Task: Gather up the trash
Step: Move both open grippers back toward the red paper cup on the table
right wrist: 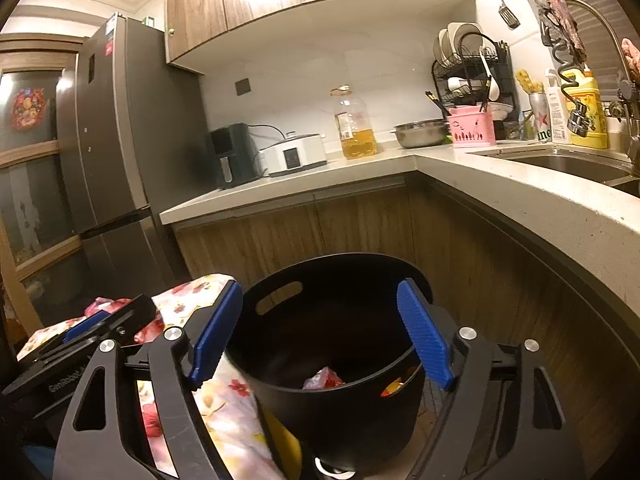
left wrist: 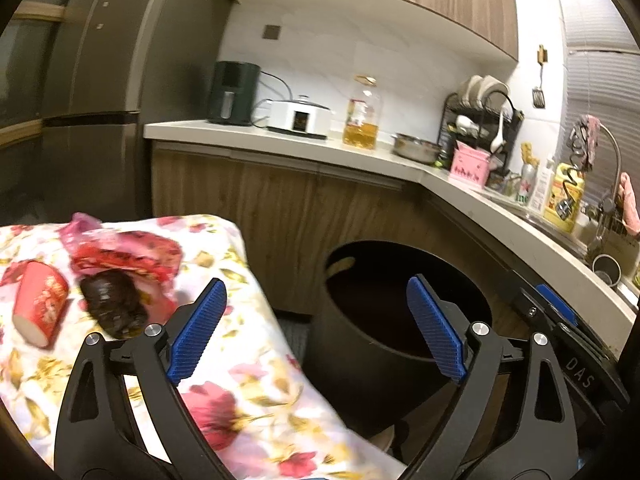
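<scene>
My left gripper (left wrist: 316, 284) is open and holds nothing, poised over the gap between the table edge and a black bin (left wrist: 352, 380). On the floral tablecloth (left wrist: 248, 360) to its left lie a tipped red paper cup (left wrist: 38, 304), a dark brown lump (left wrist: 110, 304) and a crumpled red wrapper (left wrist: 128, 256). My right gripper (right wrist: 320, 288) hangs open above the black bin (right wrist: 340, 412), nothing between its blue pads. Inside the bin rest a pink-red wrapper (right wrist: 322, 378) and an orange scrap (right wrist: 394, 388). The left gripper (right wrist: 100, 320) shows at the left of the right wrist view.
An L-shaped counter (right wrist: 360, 168) with wooden cabinets stands behind the bin. It carries an air fryer (right wrist: 230, 156), a white cooker (right wrist: 292, 154), an oil bottle (right wrist: 354, 124), a steel pot (right wrist: 422, 134) and a dish rack (right wrist: 472, 76). A sink (right wrist: 560, 162) is at right, a fridge (right wrist: 120, 140) at left.
</scene>
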### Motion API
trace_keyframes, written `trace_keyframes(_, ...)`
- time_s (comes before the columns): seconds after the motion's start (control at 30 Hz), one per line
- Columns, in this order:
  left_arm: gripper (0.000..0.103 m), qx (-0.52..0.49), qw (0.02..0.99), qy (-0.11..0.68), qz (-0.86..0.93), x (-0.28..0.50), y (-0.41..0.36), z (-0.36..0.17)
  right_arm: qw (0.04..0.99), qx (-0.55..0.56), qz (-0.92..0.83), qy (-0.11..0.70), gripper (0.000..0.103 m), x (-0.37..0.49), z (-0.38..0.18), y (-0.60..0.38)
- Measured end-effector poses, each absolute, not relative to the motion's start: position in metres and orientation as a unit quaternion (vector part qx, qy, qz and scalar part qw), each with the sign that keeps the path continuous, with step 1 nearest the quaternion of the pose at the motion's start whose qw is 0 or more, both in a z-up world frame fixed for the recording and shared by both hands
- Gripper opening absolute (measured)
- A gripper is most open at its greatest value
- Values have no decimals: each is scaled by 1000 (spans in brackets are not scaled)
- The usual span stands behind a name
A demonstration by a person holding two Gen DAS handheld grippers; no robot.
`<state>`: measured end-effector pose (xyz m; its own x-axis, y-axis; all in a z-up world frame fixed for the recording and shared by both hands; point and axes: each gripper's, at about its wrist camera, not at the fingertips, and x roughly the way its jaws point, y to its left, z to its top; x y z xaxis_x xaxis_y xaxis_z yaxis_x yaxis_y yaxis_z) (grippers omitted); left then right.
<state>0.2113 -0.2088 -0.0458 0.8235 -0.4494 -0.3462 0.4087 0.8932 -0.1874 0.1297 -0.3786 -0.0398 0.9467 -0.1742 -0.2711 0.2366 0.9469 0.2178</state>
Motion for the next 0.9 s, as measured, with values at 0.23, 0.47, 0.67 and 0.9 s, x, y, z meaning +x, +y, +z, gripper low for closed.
trace_keyframes(0.23, 94, -64, 962, 189, -184, 201, -165, -47, 982, 117, -85, 120, 84, 125, -36, -352)
trace_keyframes(0.47, 94, -72, 969, 190, -142, 196, -118, -53, 986, 106, -61, 117, 84, 125, -33, -320)
trace_keyframes(0.67, 94, -81, 973, 192, -99, 197, -74, -58, 987, 100, -36, 121, 84, 133, -33, -292)
trace_keyframes(0.9, 94, -94, 975, 196, -55, 205, -29, -69, 989, 85, -9, 124, 84, 145, -35, -260)
